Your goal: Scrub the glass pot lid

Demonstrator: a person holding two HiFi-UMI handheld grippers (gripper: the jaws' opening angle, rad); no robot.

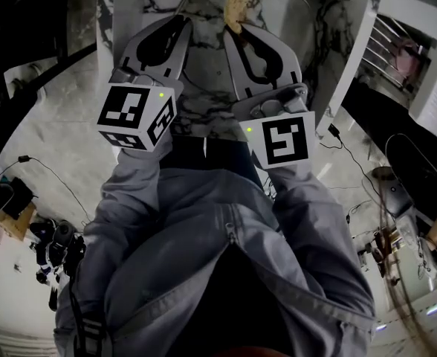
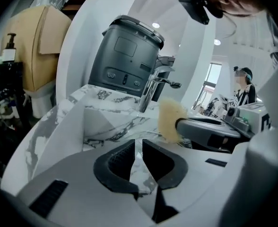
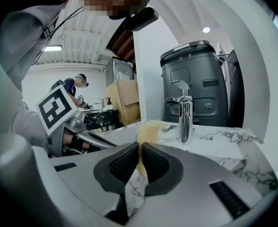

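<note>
- Scrub pad (image 1: 235, 10): pale yellow and fibrous, pinched at its near end by the right tool (image 1: 234, 30). In the head view its long axis lies in line with the jaws and its free end points away from the person. In the right gripper view the pad (image 3: 148, 131) stands up from between the pads, just left of the faucet (image 3: 185, 112).
- Right tool (image 3: 140, 148): jaws pressed onto the thin pad, held over the marble desk (image 3: 224, 136).
- Left tool (image 2: 138, 145): jaws pressed nearly together with only a thin slit and nothing in it. The pad (image 2: 169, 119) shows at its right.
- Both tools lie side by side in the head view, the left tool (image 1: 183, 21) beside the right, and both point the same way.
- Dark grey appliance (image 3: 195, 84): stands behind the faucet.
</note>
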